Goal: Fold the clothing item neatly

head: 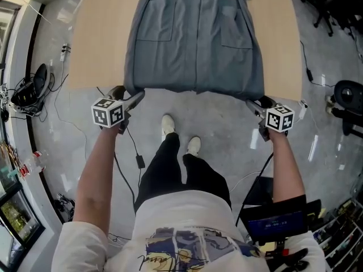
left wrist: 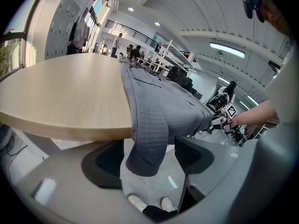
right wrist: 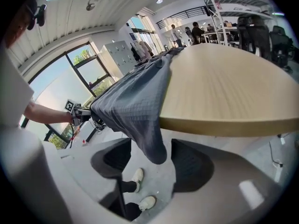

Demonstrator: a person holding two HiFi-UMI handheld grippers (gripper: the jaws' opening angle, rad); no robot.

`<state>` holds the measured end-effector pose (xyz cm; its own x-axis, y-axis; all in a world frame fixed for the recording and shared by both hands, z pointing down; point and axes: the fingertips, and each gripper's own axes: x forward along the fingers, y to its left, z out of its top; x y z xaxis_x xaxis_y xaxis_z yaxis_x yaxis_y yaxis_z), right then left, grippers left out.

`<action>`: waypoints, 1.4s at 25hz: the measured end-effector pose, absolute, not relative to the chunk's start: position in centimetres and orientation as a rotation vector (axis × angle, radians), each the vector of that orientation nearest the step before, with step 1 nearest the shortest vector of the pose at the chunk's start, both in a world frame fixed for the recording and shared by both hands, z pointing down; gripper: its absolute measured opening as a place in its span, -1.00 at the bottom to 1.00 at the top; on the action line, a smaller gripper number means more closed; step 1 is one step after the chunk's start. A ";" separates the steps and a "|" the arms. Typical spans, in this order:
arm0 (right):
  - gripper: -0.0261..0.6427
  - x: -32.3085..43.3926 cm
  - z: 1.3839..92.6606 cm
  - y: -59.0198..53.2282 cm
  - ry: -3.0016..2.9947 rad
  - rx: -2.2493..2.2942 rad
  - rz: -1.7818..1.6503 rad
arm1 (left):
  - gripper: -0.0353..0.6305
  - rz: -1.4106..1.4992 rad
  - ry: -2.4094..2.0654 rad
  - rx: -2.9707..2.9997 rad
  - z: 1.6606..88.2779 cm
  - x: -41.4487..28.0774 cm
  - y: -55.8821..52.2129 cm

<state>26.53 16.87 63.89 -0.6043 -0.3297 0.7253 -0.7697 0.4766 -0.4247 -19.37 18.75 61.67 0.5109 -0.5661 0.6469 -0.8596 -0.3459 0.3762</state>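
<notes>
Saw grey garment [head: 195,38] flat on table [head: 102,38], near corners dangling between open jaws of left gripper [head: 129,94] and right gripper [head: 260,102].

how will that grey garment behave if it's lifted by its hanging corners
Probably floppy: the grey garment droops over the table edge, its corner hanging limp. Likely light, as the fabric looks thin. It may slide off when tugged, since it overhangs the smooth table.

The person wears a white short-sleeved T-shirt [head: 187,214] with a blue-and-yellow print at six o'clock, black trousers [head: 170,169] and white shoes [head: 168,124]. The grey left hand-held gripper [head: 135,97] and right hand-held gripper [head: 253,104] have black pads [left wrist: 110,158] and white cubes [head: 108,112] with black square markers. A black cable [head: 139,161] trails from the left one.
</notes>
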 end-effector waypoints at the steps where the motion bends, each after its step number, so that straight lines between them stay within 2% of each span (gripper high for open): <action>1: -0.16 26.2 63.9 17.0 -2.169 0.898 1.040 | 0.16 0.535 -1.150 2.052 61.8 -19.2 18.7; 4: -0.16 25.6 63.1 17.2 -2.175 0.883 1.050 | 0.13 0.516 -1.118 2.056 61.0 -18.5 18.8; 7: -0.22 25.0 62.1 17.3 -2.194 0.858 1.054 | -0.10 0.492 -1.083 2.067 60.2 -17.8 19.0; 9: -0.35 24.5 62.1 17.5 -2.205 0.835 1.061 | -0.29 0.479 -1.060 2.072 60.1 -17.4 19.1; 11: -0.61 24.0 62.4 17.6 -2.210 0.820 1.060 | -0.36 0.471 -1.050 2.073 60.3 -17.4 19.2; 13: -0.87 23.5 62.3 18.2 -2.219 0.806 1.062 | -0.55 0.453 -1.055 2.077 60.1 -17.6 19.4; 14: -0.88 23.3 62.1 18.6 -2.225 0.796 1.063 | -0.73 0.439 -1.058 2.081 59.9 -17.7 19.6; 15: -0.88 23.0 61.8 19.0 -2.233 0.784 1.065 | -0.82 0.422 -1.058 2.086 59.5 -17.7 19.8; 35: -0.89 18.7 54.3 23.4 -2.473 0.421 1.150 | -0.84 0.312 -0.672 2.225 53.3 -14.2 25.2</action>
<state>18.67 23.43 54.25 -0.8830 -0.1079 0.4569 -0.4189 0.6204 -0.6630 -14.22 25.20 53.28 0.8303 -0.3668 0.4196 -0.5572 -0.5595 0.6136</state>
